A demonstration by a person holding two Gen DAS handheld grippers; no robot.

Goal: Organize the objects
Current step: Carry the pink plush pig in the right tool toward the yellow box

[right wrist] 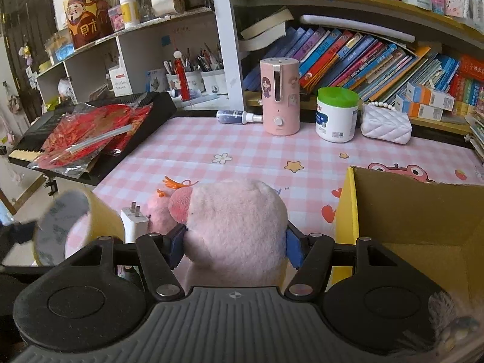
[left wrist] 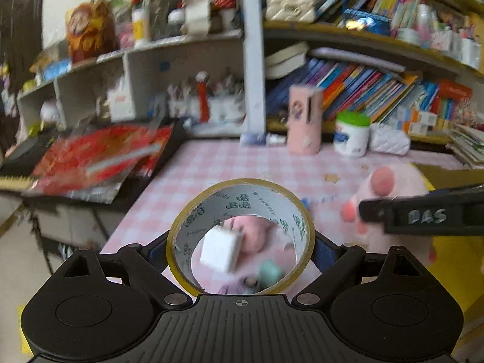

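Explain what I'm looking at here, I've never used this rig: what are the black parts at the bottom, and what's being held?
Each picture comes from a camera on a hand-held tool, looking along its two fingers. The left tool grips a tape roll; through its hole you see a white plug. The right tool squeezes a pink plush toy. On the pink checked tablecloth stand a pink dispenser and a green-lidded jar, with a yellow cardboard box on the right.

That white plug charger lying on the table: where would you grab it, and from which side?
Grip the white charger across the flat sides of its boxy body, coming from above. Its metal prongs point away toward the shelves, so stay clear of that end. The pink plush crowds its right side; the tape roll hangs at its left.
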